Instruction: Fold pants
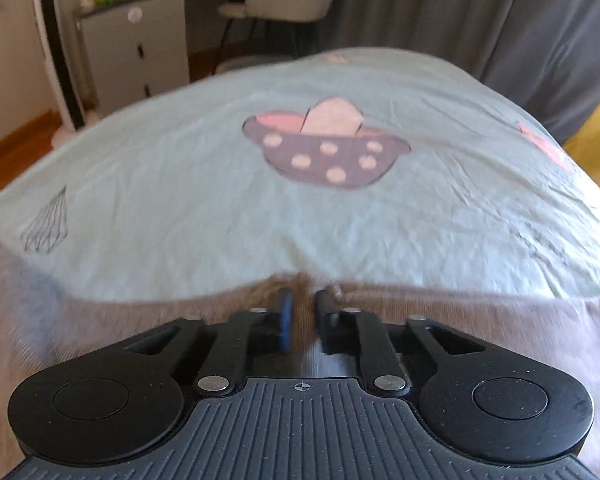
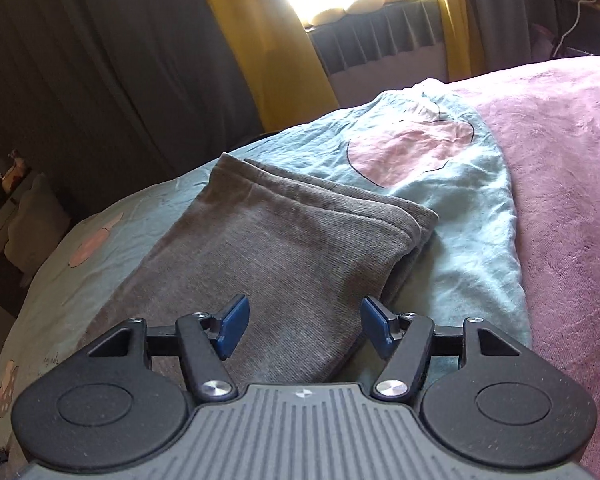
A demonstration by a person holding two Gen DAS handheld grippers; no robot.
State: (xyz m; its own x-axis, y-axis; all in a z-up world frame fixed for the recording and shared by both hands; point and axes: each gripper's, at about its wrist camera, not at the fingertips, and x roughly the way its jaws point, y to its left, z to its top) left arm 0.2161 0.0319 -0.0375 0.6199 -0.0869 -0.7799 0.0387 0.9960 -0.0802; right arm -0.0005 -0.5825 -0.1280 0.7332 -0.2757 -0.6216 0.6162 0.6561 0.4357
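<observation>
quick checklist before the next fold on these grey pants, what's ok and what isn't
1. Left gripper shut on the pants edge: ok, fabric bunched between the jaws.
2. Right gripper free of cloth: ok, jaws open, hovering above the pants.
3. Leg ends stacked evenly: ok, layered hems nearly flush.
4. Bedsheet ahead free for the fold: ok.
5. Pink blanket clear of the pants: ok, apart.
6. Waist end aligned: cannot tell, out of view.

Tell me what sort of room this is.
Most likely a bedroom: the pants lie on a bed with a printed sheet and a pink blanket, curtains hang at the window, and a drawer unit stands nearby.
</observation>
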